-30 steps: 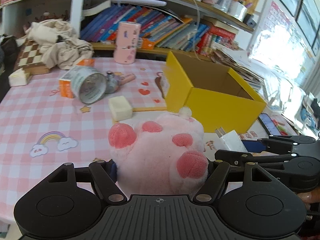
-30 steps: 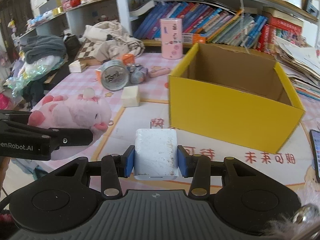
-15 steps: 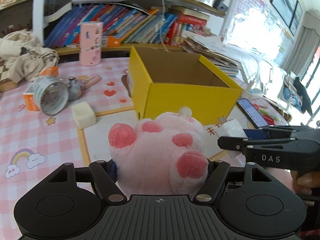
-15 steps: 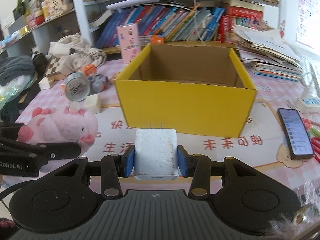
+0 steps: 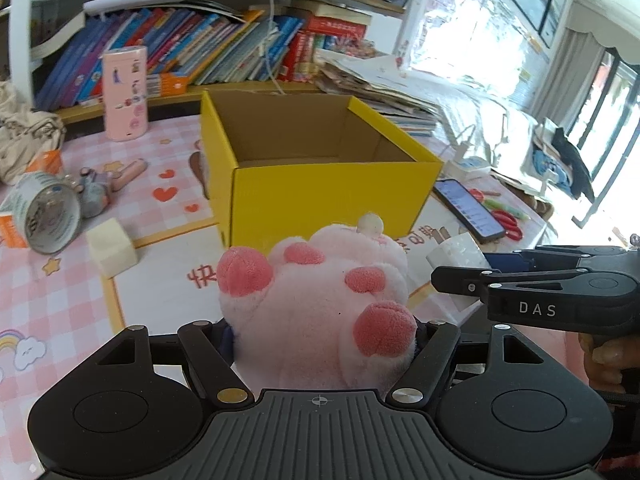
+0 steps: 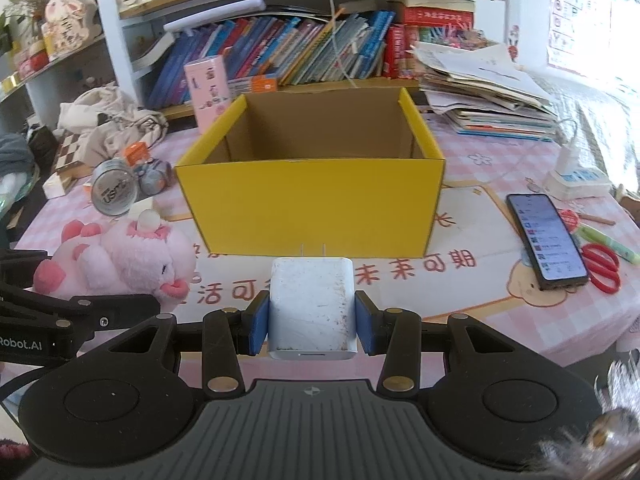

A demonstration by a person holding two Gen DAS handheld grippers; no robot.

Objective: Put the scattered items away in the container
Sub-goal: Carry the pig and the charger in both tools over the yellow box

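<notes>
Left gripper (image 5: 322,330) is clamped on the pink plush (image 5: 320,304), feet and tail end pointing forward, body filling the gap between the fingers. Right gripper (image 6: 311,320) pinches the white charger (image 6: 311,306) between its blue pads (image 6: 258,322), prongs facing forward toward the box (image 6: 312,208). The box sits straight ahead of the right gripper, open top, yellow outside, brown inside, nothing visible in the part of the interior that shows. From the left wrist the box is ahead and just beyond the plush, with the right gripper (image 5: 460,280) and charger (image 5: 456,250) off to the right. From the right wrist the plush (image 6: 120,256) and left gripper (image 6: 100,312) are to the left, lower than the box rim. Both held items are short of the box, in front of its near wall. Loose on the table ahead-left of the left gripper: a cream block (image 5: 112,252), a can (image 5: 48,216) on its side, a grey-and-pink toy (image 5: 104,184), an orange carton (image 5: 46,162). A pink tin (image 5: 125,94) stands upright further back. A phone (image 6: 546,236) and red scissors (image 6: 600,268) lie right of the box.
</notes>
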